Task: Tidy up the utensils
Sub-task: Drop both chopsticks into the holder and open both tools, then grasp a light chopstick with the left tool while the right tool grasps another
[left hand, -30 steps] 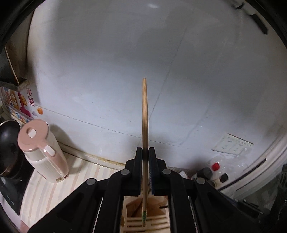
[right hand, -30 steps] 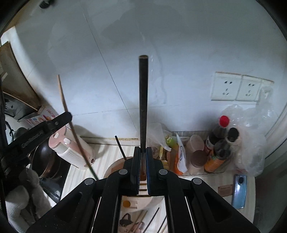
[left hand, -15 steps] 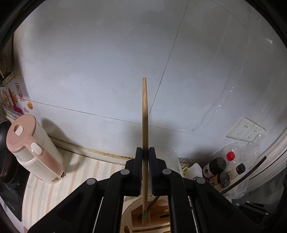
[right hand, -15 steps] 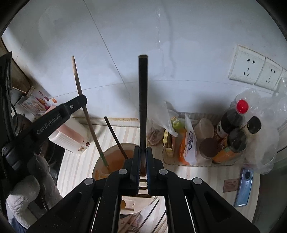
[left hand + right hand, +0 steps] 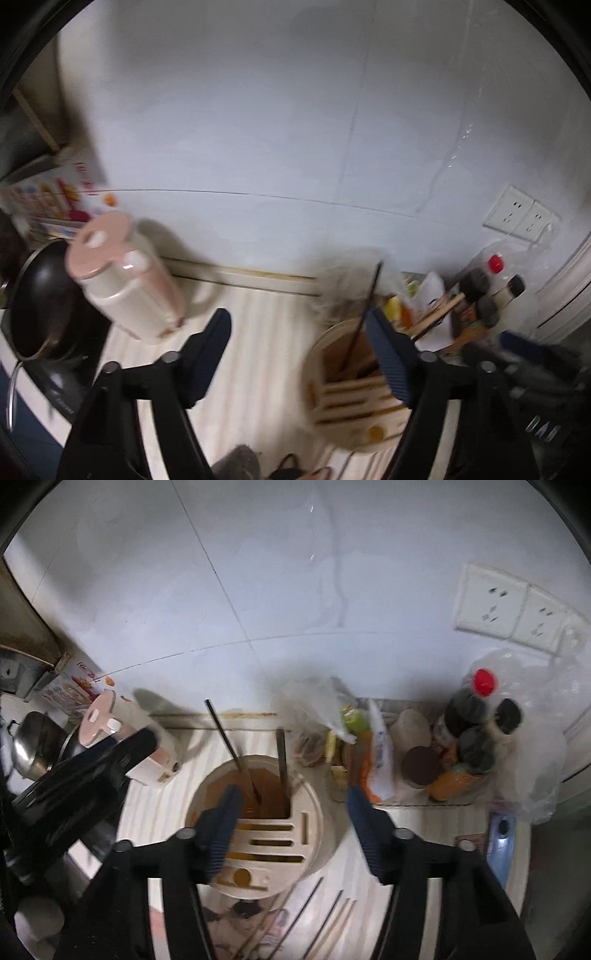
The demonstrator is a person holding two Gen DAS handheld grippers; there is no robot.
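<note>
A round beige utensil holder (image 5: 258, 827) with slots stands on the striped counter, and it also shows in the left wrist view (image 5: 354, 384). Two dark chopsticks (image 5: 236, 753) stand in its open compartment; the left wrist view shows one (image 5: 364, 314). My right gripper (image 5: 291, 823) is open and empty, straddling the holder from above. My left gripper (image 5: 299, 354) is open and empty, left of the holder. Several loose chopsticks (image 5: 314, 919) lie on the counter in front of the holder.
A pink-lidded kettle (image 5: 122, 288) and a black pan (image 5: 37, 295) stand at the left. Sauce bottles (image 5: 476, 731), packets and a plastic bag crowd the right by the wall sockets (image 5: 513, 613). A blue phone (image 5: 500, 845) lies at the right.
Both grippers have opened and let go of their chopsticks; the black one now stands in the holder. The left gripper has swung left and down.
</note>
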